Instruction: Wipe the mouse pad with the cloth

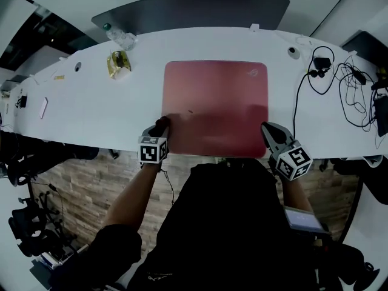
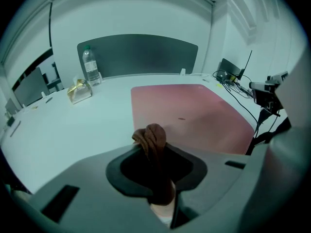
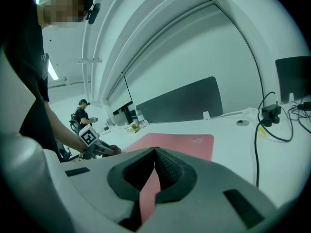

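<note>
A red mouse pad [image 1: 215,102] lies flat on the white desk [image 1: 103,111], reaching the front edge. My left gripper [image 1: 162,126] is at the pad's near left corner, shut on a bunched brown cloth [image 1: 164,121]. In the left gripper view the cloth [image 2: 151,137] sticks out between the jaws of the left gripper [image 2: 153,153], just short of the pad [image 2: 189,110]. My right gripper [image 1: 267,132] is at the pad's near right corner. In the right gripper view the right gripper [image 3: 154,152] has its jaws closed, with a strip of the pad [image 3: 147,193] between them.
A water bottle [image 1: 121,37] and a yellow packet [image 1: 119,63] sit at the back left. Black cables [image 1: 339,83] and plugs lie at the right. A dark partition [image 1: 200,8] runs behind the desk. Another person [image 3: 82,113] stands far off.
</note>
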A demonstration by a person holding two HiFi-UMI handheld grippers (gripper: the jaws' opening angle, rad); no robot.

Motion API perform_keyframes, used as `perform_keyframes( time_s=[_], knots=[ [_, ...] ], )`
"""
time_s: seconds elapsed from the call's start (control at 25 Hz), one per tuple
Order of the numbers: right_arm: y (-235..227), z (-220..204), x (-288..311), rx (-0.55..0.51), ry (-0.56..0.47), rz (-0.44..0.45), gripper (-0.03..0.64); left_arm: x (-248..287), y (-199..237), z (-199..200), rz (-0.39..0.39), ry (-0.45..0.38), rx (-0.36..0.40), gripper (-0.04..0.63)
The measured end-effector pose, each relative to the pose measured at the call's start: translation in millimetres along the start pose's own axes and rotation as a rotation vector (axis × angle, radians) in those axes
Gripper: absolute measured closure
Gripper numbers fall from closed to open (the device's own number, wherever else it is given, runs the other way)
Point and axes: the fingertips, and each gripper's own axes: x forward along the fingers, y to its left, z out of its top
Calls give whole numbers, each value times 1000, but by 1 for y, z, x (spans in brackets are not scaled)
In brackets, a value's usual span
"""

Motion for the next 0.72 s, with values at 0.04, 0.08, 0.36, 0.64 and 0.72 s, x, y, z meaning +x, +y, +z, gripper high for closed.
perform_keyframes(
  time_s=[0.04, 0.08, 0.36, 0.64, 0.72],
  knots=[
    [-1, 0, 0, 3, -3, 1, 591, 0, -3, 1, 3, -3, -5, 506],
    [-3, 0, -1, 6, -5, 2, 591, 1, -7, 3, 5, -7, -10, 505],
    [-20, -3, -14, 31, -13, -5, 591, 10, -52, 16, -48, -7, -29, 506],
    [-42, -4, -23, 32, -6, -17, 591, 21, -100, 26, -111, 7, -17, 505],
    [-49, -3, -26, 31, -8, -27, 591, 24, -116, 30, -136, 13, -3, 505]
  ],
)
